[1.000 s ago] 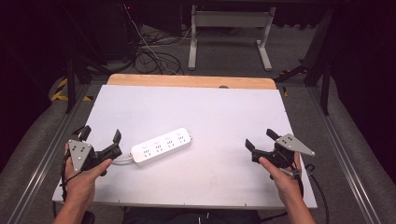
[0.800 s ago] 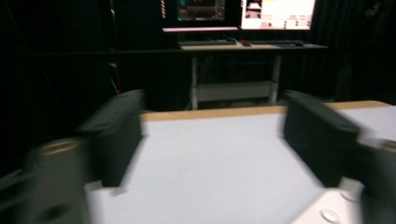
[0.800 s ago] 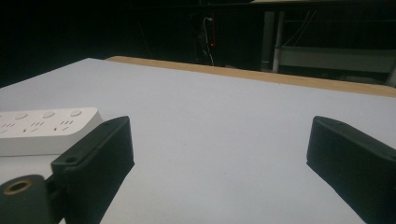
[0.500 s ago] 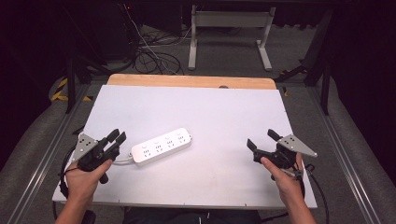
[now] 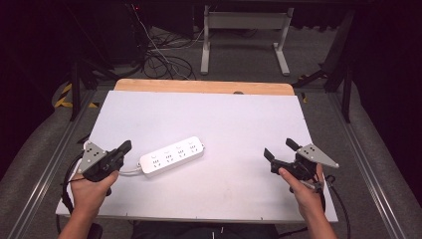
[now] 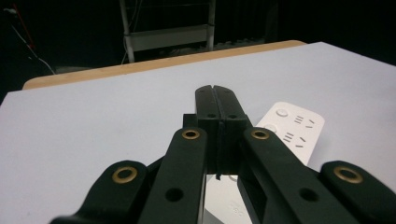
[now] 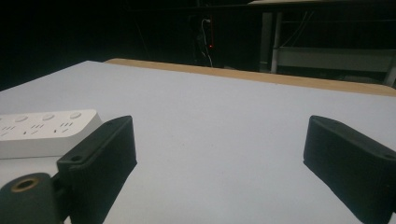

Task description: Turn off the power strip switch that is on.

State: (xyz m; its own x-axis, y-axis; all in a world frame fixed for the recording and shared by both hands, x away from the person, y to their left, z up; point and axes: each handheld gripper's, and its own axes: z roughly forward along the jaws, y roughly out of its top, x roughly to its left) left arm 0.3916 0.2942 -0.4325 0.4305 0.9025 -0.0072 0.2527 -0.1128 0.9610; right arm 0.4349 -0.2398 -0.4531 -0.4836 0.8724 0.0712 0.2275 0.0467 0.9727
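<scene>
A white power strip (image 5: 171, 156) lies slanted on the white table (image 5: 224, 114), left of centre. Its white cable (image 5: 130, 171) runs left, beneath my left gripper (image 5: 124, 147). That gripper sits just left of the strip's near end and is shut, with nothing visible between its tips. In the left gripper view the jaws (image 6: 215, 100) press together and the strip (image 6: 289, 128) lies just past them to the right. My right gripper (image 5: 280, 149) rests open at the table's right front, empty, well apart from the strip. In the right gripper view (image 7: 224, 149) the strip (image 7: 42, 130) shows at far left.
A wooden strip (image 5: 204, 86) edges the table's far side. Beyond it, on the dark floor, are a metal frame (image 5: 244, 35) and tangled cables (image 5: 159, 55). Metal rails (image 5: 45, 169) run along both sides of the table.
My left gripper has gone from open to shut and shifted slightly toward the power strip. The right gripper has stayed open in nearly the same place.
</scene>
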